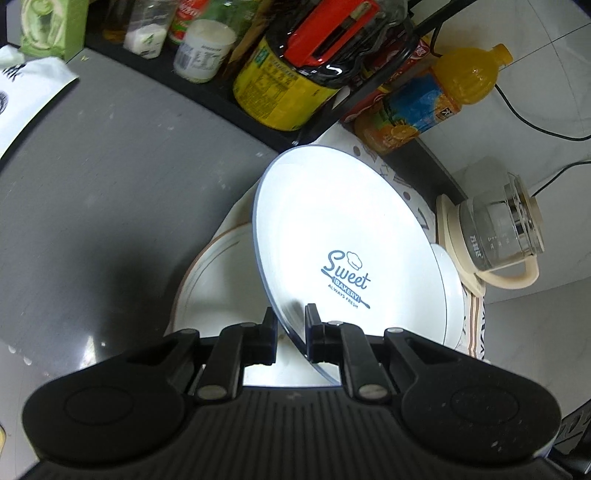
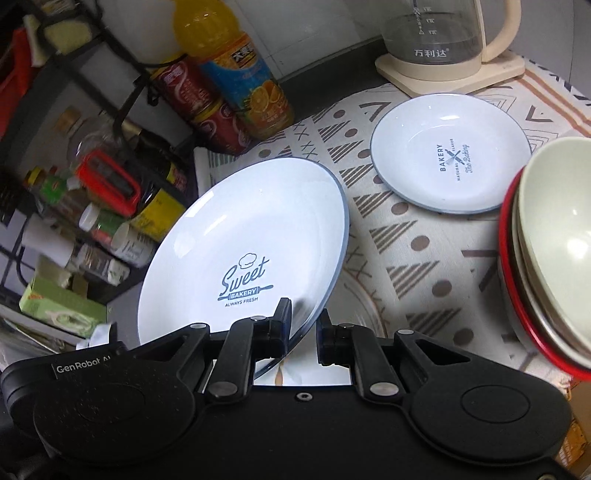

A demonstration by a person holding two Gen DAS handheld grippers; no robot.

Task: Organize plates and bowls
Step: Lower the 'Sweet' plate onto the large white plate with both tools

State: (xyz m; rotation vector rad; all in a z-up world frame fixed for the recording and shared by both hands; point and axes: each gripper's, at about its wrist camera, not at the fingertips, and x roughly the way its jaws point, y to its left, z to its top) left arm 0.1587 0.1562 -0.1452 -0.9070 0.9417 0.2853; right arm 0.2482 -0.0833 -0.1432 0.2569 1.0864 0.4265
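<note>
Large white round "Sweet Bakery" plate with blue-grey rim (image 2: 243, 236), tilted, lifted. Small white "Bakery" plate (image 2: 448, 153) flat on patterned cloth. Stacked pale bowls with red-rimmed bowl (image 2: 546, 251) at right edge.

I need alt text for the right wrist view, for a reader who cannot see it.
The right gripper is shut on the rim of a tilted white "Sweet Bakery" plate. On the patterned cloth behind lie a smaller white plate and stacked bowls.

Three plates show: a large Sweet Bakery plate (image 2: 240, 236), a small bakery plate (image 2: 448, 153) and a brown-rimmed plate (image 1: 218, 280). One stack of bowls (image 2: 550, 251). One glass kettle (image 2: 443, 33), one orange juice bottle (image 2: 229, 55).
</note>
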